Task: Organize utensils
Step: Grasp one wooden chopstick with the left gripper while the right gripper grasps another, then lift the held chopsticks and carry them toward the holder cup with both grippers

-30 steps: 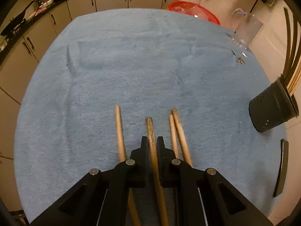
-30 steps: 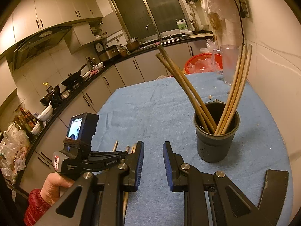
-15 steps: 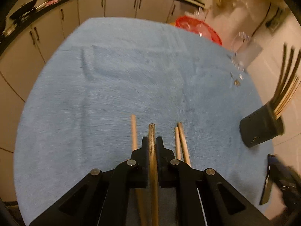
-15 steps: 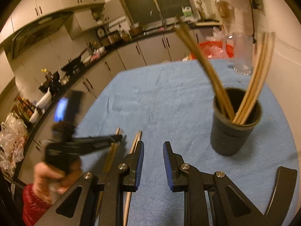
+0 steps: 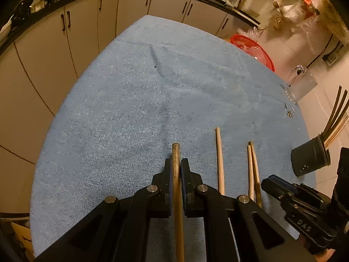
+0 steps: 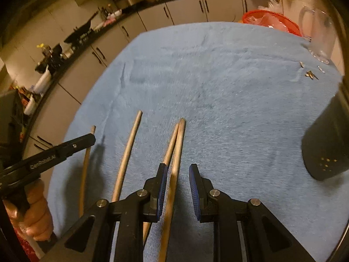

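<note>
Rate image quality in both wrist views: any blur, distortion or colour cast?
Left wrist: sharp, warm yellow cast, heavy fisheye bending the cabinets and dark corners; the held chopstick is crisp. Right wrist: motion blur smears the blue cloth and the black holder at the frame edge; same barrel distortion, and the left gripper casts a shadow on the cloth.

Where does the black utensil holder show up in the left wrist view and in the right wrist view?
Left wrist: the black utensil holder sits at the right edge, below mid-height, chopsticks sticking up out of it.
Right wrist: the holder is at the right edge around mid-height, its top cut off by the picture's edge.
Shared landmark: the red basket past the blue cloth's far edge, upper right in both views.
</note>
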The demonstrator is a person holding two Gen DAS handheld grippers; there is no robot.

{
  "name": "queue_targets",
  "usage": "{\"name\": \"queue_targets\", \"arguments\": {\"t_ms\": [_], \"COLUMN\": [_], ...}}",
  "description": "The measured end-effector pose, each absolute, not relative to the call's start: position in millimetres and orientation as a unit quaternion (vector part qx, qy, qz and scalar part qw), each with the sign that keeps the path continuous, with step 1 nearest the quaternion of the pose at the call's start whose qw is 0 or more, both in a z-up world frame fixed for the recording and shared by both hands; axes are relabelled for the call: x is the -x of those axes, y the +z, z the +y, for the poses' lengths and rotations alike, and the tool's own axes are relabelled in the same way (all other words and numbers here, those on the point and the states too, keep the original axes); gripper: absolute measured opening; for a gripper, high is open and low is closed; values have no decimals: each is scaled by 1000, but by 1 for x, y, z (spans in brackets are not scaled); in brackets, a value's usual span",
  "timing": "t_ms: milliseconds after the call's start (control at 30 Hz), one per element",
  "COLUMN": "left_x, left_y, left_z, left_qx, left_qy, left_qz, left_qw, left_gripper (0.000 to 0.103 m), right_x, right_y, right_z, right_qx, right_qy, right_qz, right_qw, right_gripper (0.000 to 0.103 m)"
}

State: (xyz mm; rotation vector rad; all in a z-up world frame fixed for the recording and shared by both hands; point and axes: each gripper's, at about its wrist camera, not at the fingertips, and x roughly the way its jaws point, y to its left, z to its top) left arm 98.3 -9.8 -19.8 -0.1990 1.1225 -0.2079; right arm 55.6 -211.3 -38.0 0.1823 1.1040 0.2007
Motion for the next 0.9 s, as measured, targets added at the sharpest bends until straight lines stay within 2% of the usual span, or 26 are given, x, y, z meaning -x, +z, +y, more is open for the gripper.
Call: {"name": "queue_targets", "arguments": {"t_ms": [333,600,733,900], "left_x": [-100,-111,-116,-105], "left_y": [-33,-33,-33,-14], "left_z": [-8,-15,-19,-21], "left_qx": [91,79,78,84], "left_qy": [-96,-91,-91,-108], "left_qz": [541,541,541,521], "left_qw": [830,832,832,843], "left_gripper": [7,7,7,7], "right_x": [-78,-128,-141,-125], "right_y": [-47,-48,-47,-29], "right_z": [-188,-184,-186,-210], "right_qx": [-23,-7,-6,-85], "right_qy": [75,48,49,82], "right_qz": [541,557,559,526], "right_qw": [837,829,828,842], "right_gripper": [23,23,11,8]}}
